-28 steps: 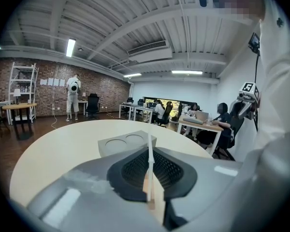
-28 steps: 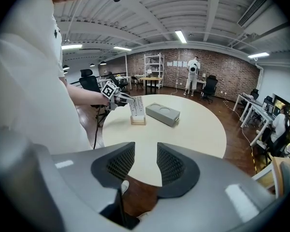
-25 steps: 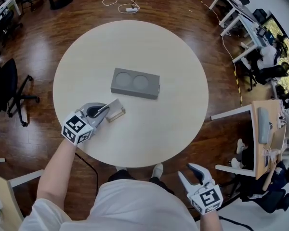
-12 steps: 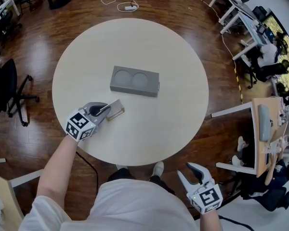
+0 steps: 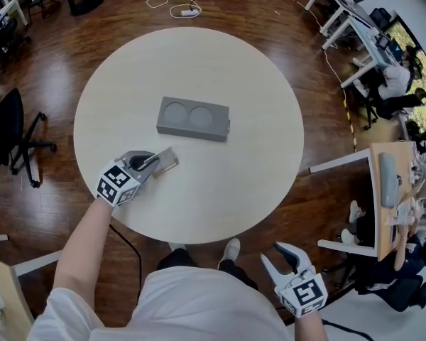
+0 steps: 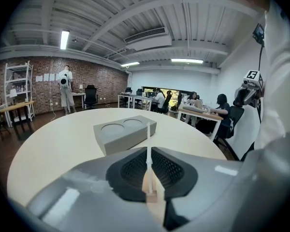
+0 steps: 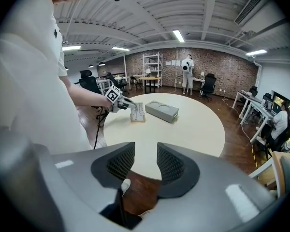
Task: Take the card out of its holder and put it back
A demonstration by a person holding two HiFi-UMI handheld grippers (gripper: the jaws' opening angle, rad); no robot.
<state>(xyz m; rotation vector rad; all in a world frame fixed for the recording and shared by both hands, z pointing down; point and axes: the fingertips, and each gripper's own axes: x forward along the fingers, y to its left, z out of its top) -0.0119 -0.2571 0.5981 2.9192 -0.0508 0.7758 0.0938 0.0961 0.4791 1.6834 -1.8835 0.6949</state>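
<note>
Left gripper point(image 5: 158, 163) has its jaws almost together and just opening, with the thin card point(image 6: 148, 149) between them. The card stands in its wooden holder point(image 6: 152, 195), near the grey block point(image 5: 193, 119), on the person's side of it. This looks like the release after the card is put back. Next, the jaws should part fully and back away without tipping the holder. Right gripper point(image 5: 280, 253) hangs well apart from the block, its jaws apart and empty.

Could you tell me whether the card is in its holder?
In: the card stands upright in its wooden holder, between the left gripper's opening jaws.
</note>
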